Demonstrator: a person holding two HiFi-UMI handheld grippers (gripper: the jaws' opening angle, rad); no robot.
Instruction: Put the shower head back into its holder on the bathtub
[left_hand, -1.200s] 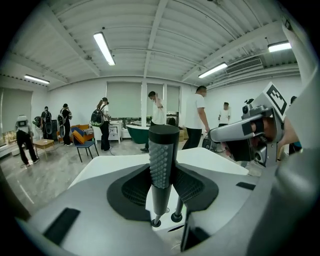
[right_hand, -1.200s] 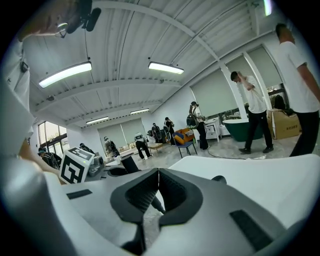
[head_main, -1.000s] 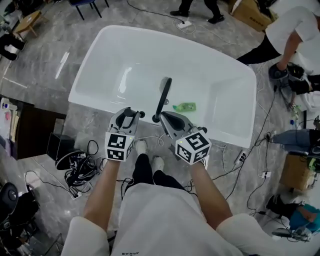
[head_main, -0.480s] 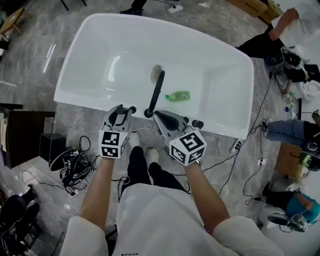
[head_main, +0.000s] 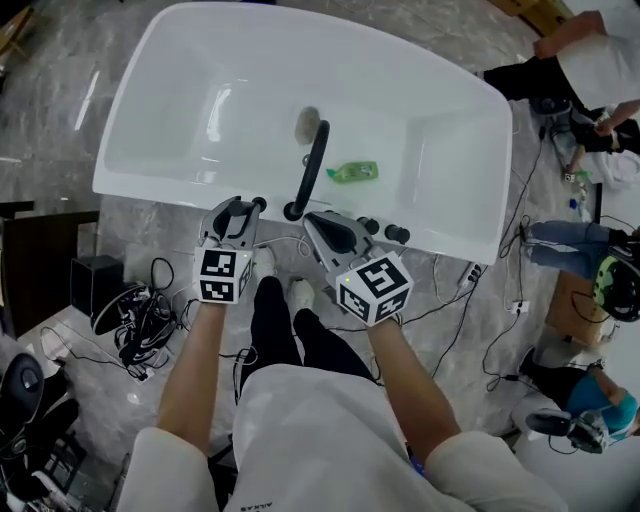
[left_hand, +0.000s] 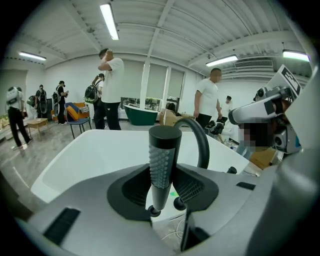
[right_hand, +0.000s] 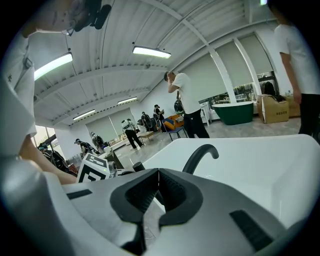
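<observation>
In the head view a white bathtub (head_main: 160, 195) lies ahead, with a black arched faucet (head_main: 312, 165) on its near rim. My left gripper (head_main: 240, 208) hovers just before that rim, left of the faucet base. It is shut on the shower head (left_hand: 161, 160), a black stick with a knobbly grip that stands upright between the jaws (left_hand: 165, 192). A white hose shows under it. Just right of the faucet base is my right gripper (head_main: 318, 222); its jaws (right_hand: 159, 175) are shut and hold nothing. The faucet (right_hand: 199, 155) rises beyond them. I cannot make out the holder.
A green bottle (head_main: 352, 172) lies inside the tub. Black knobs (head_main: 385, 230) sit on the rim to the right. Cables and shoes (head_main: 150, 320) clutter the floor on the left. More cables (head_main: 470, 300) run on the right, and people stand around (left_hand: 110, 90).
Both grippers have sunk and come closer to the tub's near rim beside the faucet base. The left still holds the shower head; the right stays shut.
</observation>
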